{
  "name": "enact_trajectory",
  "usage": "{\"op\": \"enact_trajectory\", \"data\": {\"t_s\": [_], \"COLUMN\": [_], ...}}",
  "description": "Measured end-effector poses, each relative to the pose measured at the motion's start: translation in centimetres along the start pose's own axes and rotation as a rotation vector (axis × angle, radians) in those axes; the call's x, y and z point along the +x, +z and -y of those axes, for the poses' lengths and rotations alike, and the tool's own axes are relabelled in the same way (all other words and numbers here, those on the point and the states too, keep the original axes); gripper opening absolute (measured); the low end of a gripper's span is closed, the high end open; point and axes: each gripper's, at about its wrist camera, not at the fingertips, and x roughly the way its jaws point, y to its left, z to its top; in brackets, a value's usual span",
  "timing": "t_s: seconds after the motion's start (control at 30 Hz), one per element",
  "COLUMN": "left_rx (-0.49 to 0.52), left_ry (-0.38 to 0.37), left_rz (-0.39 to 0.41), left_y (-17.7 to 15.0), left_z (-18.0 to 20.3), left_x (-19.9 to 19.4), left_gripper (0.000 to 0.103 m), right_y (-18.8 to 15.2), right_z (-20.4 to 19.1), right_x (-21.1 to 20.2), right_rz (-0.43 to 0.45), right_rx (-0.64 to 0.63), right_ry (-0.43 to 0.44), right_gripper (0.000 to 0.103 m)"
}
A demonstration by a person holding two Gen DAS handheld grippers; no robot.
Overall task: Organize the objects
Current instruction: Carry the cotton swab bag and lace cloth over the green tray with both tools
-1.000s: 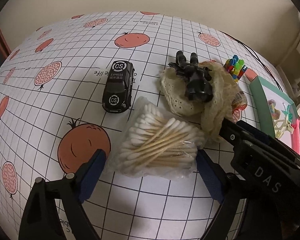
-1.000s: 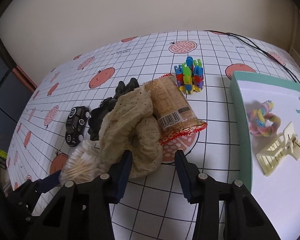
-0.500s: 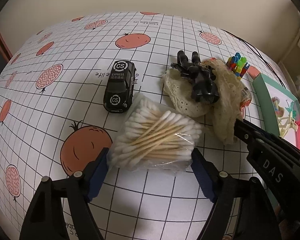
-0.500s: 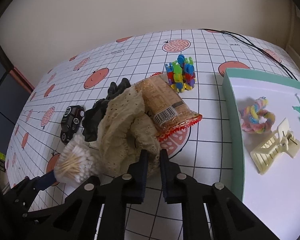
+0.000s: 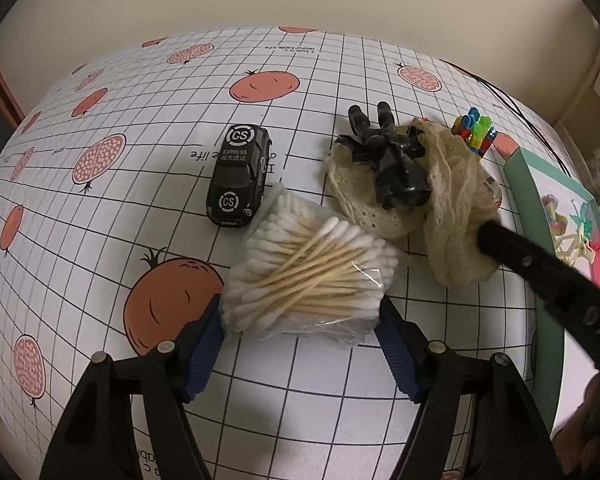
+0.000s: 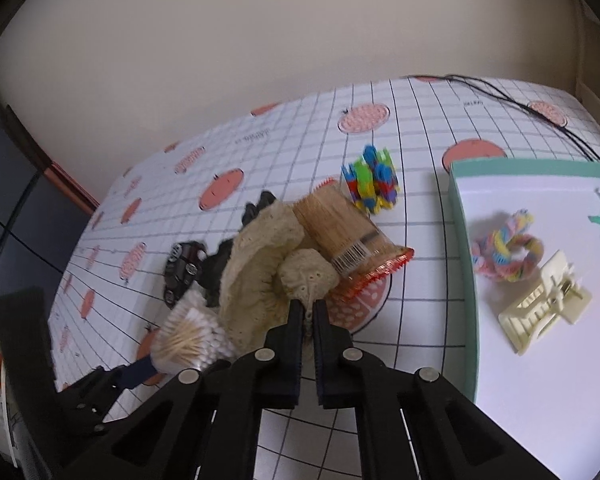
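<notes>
Gridded tablecloth [image 5: 100,240] with orange fruit prints covers the table below a plain beige wall. One clear bag of cotton swabs [image 5: 312,276], wooden-stemmed and white-tipped, lies between the left gripper [image 5: 300,344] jaws, which have just been closing and now touch the bag's sides. The right gripper [image 6: 307,316] is clamped on one cream lace cloth [image 6: 260,276], crumpled beside one black toy car [image 5: 240,176].

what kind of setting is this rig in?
Likely a home tabletop, not a lab: a fruit-print grid tablecloth by a plain wall, strewn with household clutter such as a bag of cotton swabs and a toy car.
</notes>
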Motion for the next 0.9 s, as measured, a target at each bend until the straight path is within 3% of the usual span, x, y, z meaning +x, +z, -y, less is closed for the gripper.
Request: {"op": "enact_trajectory", "data": {"t_s": [0.6,0.9], "left_rx": [-0.028,-0.037], "left_ry": [0.007,0.004], "left_rz": [0.102,0.154], "left_y": [1.4,1.9], "left_z": [-0.3,-0.3], "left_x": [-3.0,-4.7], "left_gripper": [0.073,0.073], "right_y": [2.0,2.3], "right_z": [-1.2,-0.7], "right_x": [-4.7,-6.1], "right_rz": [0.128,0.151], "right_rx": [-0.037,-0.048], "right_ry": [0.072,0.072], "right_gripper": [0.005,0.005]}}
